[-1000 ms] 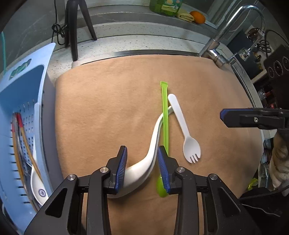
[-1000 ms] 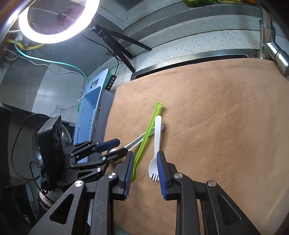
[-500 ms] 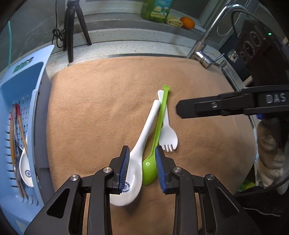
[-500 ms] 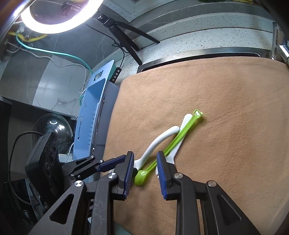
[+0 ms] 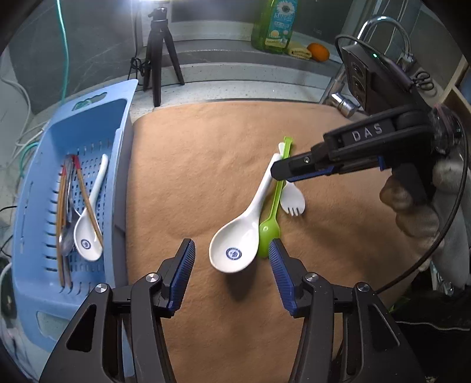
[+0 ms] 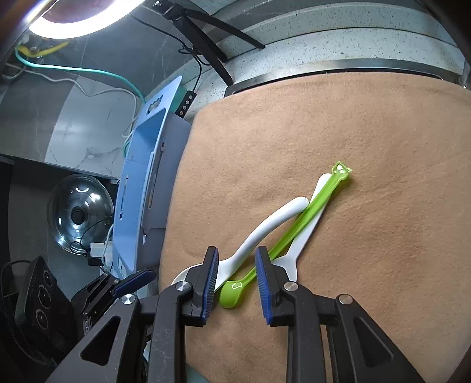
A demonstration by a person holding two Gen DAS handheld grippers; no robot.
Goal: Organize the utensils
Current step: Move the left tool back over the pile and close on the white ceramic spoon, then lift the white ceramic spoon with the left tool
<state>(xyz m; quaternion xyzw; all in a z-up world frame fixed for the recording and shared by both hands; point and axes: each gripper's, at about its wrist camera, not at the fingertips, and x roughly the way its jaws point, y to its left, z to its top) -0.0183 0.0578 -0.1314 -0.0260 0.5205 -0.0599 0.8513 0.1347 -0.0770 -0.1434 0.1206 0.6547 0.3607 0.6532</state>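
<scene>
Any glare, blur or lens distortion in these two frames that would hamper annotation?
Left wrist view: a bright light blows out the top edge, the right tongs look slightly motion-blurred, and the pale blue plastic basket bows from fisheye curvature. Right wrist view: the ring light glares at top left and corners vignette dark, yet the lime green plastic spoon stays sharp.

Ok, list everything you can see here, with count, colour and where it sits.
Ceramic spoon: 1, white, on cloth.
Plastic spoon: 1, green, beside it.
Spork: 1, white, partly under green spoon.
Basket: 1, blue, left of cloth; holds a white spoon, chopsticks, metal spoon.
Cloth: 1, tan.
Soap bottle: 1, green, back ledge.
Orange: 1, back ledge.
Tripod: 1, black.
Faucet: 1, chrome.
Left gripper: open.
Right gripper: open, over handles.
</scene>
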